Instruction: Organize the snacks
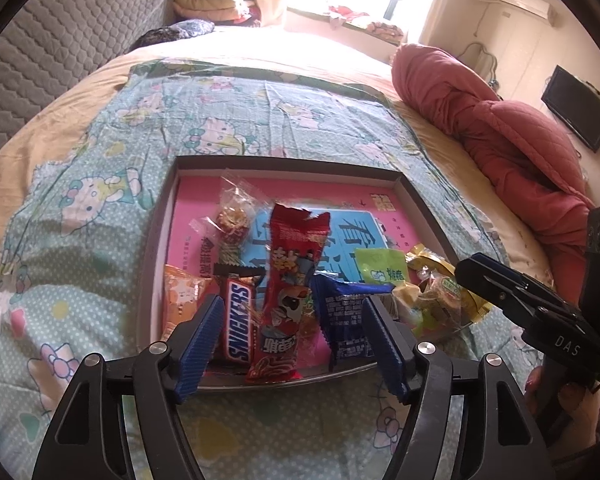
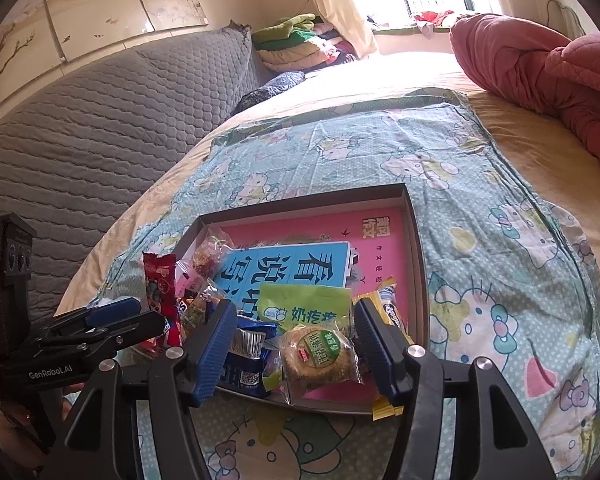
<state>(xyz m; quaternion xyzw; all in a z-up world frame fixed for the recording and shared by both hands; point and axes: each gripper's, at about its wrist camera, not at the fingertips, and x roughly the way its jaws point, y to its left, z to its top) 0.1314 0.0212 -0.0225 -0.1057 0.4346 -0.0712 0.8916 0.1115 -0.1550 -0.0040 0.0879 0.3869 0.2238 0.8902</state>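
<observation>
A shallow grey box (image 1: 424,204) with a pink and blue printed bottom lies on the bed and holds several snacks. In the left wrist view my left gripper (image 1: 294,344) is open above its near edge, over a Snickers bar (image 1: 238,326), a tall red packet (image 1: 290,284) and a dark blue packet (image 1: 346,316). An orange packet (image 1: 180,296) lies at the left. In the right wrist view my right gripper (image 2: 296,344) is open around a round biscuit in clear wrap (image 2: 318,354), next to a green packet (image 2: 304,306) and the blue packet (image 2: 248,360). Neither holds anything.
The box (image 2: 418,248) sits on a Hello Kitty sheet (image 1: 100,208) over a beige bed. A red quilt (image 1: 500,132) is bunched at the right. A grey padded headboard (image 2: 100,132) and folded blankets (image 2: 296,44) stand at the far side.
</observation>
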